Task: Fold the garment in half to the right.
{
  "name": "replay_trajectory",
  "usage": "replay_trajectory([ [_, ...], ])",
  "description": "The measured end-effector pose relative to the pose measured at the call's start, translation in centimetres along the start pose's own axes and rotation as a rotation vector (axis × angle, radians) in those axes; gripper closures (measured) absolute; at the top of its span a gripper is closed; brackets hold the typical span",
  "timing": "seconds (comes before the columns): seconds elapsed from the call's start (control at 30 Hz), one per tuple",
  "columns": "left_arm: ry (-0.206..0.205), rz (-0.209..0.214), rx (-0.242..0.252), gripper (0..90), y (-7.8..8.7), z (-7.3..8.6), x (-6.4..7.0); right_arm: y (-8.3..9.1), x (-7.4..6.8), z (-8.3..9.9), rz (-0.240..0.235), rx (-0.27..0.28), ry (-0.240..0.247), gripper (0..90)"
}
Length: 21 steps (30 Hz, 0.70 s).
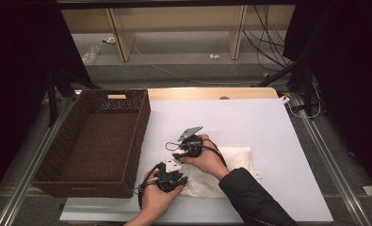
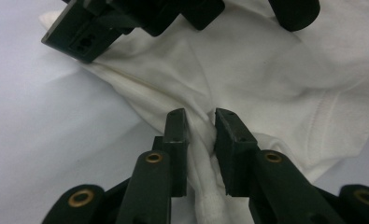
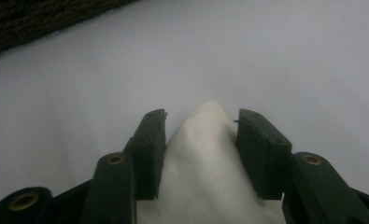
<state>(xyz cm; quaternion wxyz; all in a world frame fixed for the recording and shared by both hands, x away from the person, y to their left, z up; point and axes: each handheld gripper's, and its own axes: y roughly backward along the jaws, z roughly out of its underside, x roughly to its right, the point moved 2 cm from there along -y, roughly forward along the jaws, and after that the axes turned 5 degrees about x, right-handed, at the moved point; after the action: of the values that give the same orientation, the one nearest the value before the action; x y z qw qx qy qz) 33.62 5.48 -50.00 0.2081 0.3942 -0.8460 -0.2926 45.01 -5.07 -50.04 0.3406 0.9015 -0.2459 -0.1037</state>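
High view: I log one white garment point(image 1: 230, 162) lying crumpled on the pale table cover point(image 1: 268, 127), well to the right of the wicker basket point(image 1: 94, 141), my landmark. The left gripper point(image 1: 181, 180) sits at the garment's near-left edge, just off the basket's near-right corner. The right gripper point(image 1: 179, 155) is at the garment's far-left edge, a little farther from the basket.

Left gripper view: I note the left gripper point(image 2: 201, 126) clenched on a bunched ridge of the garment point(image 2: 266, 70), cloth pressed between both jaws. The right gripper's black body point(image 2: 126, 18) lies beyond.

Right gripper view: the right gripper point(image 3: 201, 123) stands parted, a peak of garment point(image 3: 205, 154) rising between its jaws; whether the pads touch it I cannot tell. The basket point(image 3: 42, 18) crosses the upper-left corner.
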Motion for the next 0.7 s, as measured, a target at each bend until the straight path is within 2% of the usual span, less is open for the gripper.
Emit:
replay_trajectory([
  [0.03, -0.002, 0.000, 0.000, 75.7, -0.03, -0.03, 0.04, -0.02, -0.12, -0.03, 0.006, -0.006, -0.007, 56.6],
  [0.13, -0.018, -0.005, -0.001, 77.4, -0.11, -0.12, 0.16, -0.22, -0.21, 0.00, 0.026, -0.010, 0.029, 59.7],
  [0.17, -0.024, -0.008, -0.003, 77.8, -0.11, -0.14, 0.20, -0.21, -0.31, -0.04, 0.033, -0.017, 0.022, 60.8],
  [0.3, -0.031, -0.013, -0.001, 80.0, -0.18, -0.19, 0.33, -0.30, -0.36, -0.16, 0.056, -0.033, 0.061, 67.8],
  [0.33, -0.051, -0.018, -0.003, 80.4, -0.23, -0.24, 0.45, -0.28, -0.37, -0.21, 0.061, -0.043, 0.070, 70.0],
  [0.37, -0.060, -0.021, 0.000, 80.8, -0.27, -0.25, 0.50, -0.29, -0.49, -0.26, 0.068, -0.047, 0.058, 71.9],
  [0.43, -0.065, -0.022, 0.001, 81.3, -0.28, -0.25, 0.54, -0.37, -0.42, -0.32, 0.081, -0.048, 0.090, 75.1],
  [0.5, -0.066, -0.020, 0.002, 81.8, -0.28, -0.24, 0.50, -0.38, -0.42, -0.33, 0.082, -0.048, 0.089, 76.8],
  [0.6, -0.061, -0.014, 0.001, 82.2, -0.24, -0.26, 0.40, -0.30, -0.44, -0.29, 0.084, -0.052, 0.063, 82.2],
  [0.63, -0.060, -0.012, 0.001, 82.4, -0.23, -0.26, 0.38, -0.35, -0.27, -0.26, 0.084, -0.041, 0.073, 82.9],
  [0.67, -0.058, -0.010, 0.001, 82.6, -0.23, -0.28, 0.35, -0.32, -0.25, -0.24, 0.082, -0.041, 0.066, 83.4],
  [0.7, -0.056, -0.007, 0.000, 82.7, -0.23, -0.30, 0.31, -0.25, -0.37, -0.26, 0.082, -0.045, 0.037, 83.7],
])
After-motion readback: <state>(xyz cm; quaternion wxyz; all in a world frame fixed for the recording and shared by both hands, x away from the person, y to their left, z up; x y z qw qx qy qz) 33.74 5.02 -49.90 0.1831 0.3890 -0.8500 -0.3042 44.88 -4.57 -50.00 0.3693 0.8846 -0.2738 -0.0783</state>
